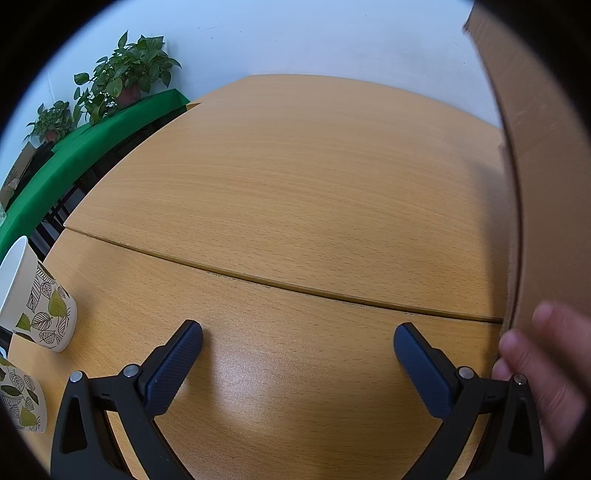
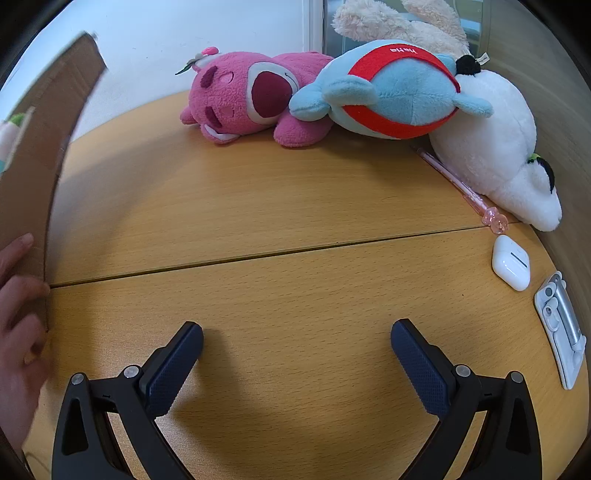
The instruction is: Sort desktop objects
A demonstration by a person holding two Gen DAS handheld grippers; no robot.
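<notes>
Desktop objects lie scattered on a light wooden table (image 2: 258, 206), and both pairs of tongs hover over bare wood with nothing between them. The left gripper (image 1: 297, 341) has its dark blue padded fingers spread wide apart, and so does the right gripper (image 2: 295, 341).

Outward from the left gripper: at the near left stand two white paper cups printed with green leaves, one leaf-print cup (image 1: 37, 299) a little farther than the other cup (image 1: 22, 398). On the right, a tall cardboard panel (image 1: 535, 166) stands on the table, and a blurred hand (image 1: 543, 373) touches its near edge. Far left, potted plants (image 1: 125, 74) sit on a green ledge.

Outward from the right gripper: the same cardboard panel rises at the left with the hand against it. At the near right lie a white earbuds case (image 2: 511, 262) and, nearer the table edge, a white and silver clip-like gadget (image 2: 561, 328). Just beyond the case, a pink pen (image 2: 461, 184) lies along a white plush animal (image 2: 495, 147). A blue and red plush toy (image 2: 391, 88) leans on it, touching a pink bear plush (image 2: 240, 99) at the far side. A cream plush (image 2: 399, 22) sits behind them.
</notes>
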